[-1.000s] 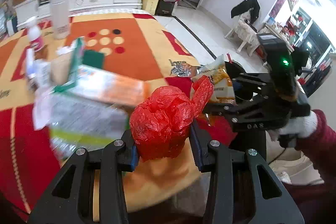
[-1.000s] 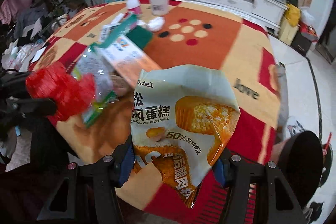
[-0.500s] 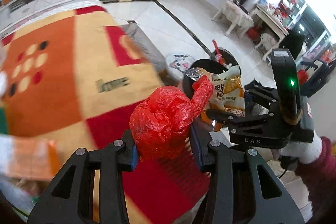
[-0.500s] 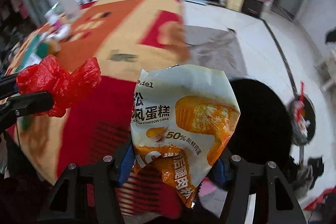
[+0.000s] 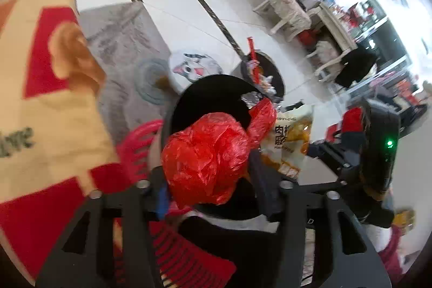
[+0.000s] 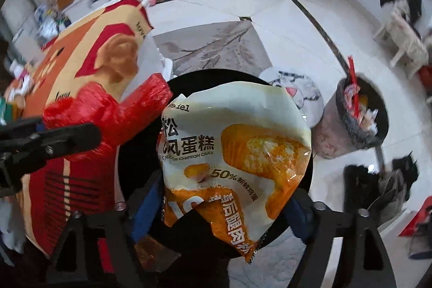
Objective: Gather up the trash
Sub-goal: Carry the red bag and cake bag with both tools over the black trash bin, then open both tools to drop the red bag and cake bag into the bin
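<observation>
A crumpled red plastic bag [image 5: 208, 161] sits between the fingers of my left gripper [image 5: 208, 169], whose jaws are opening and stand slightly off the bag's sides. My right gripper [image 6: 225, 188] has its jaws opening too, with a chiffon cake wrapper [image 6: 235, 153] hanging loose between them and a gap at each pad. Both grippers point down over a round black bin [image 6: 189, 82], side by side. In the left wrist view the wrapper [image 5: 291, 136] shows just right of the red bag.
The table with the red and orange cloth [image 6: 81, 64] lies close on the left. A second bin [image 6: 361, 112], full of rubbish, stands to the right on the tiled floor. A cat-print mat [image 5: 194, 66] lies behind the black bin, with chairs [image 5: 289, 12] farther back.
Both hands swung off the table and came down over the black bin. Both pairs of jaws have widened, and the bag and the wrapper now sit looser between them.
</observation>
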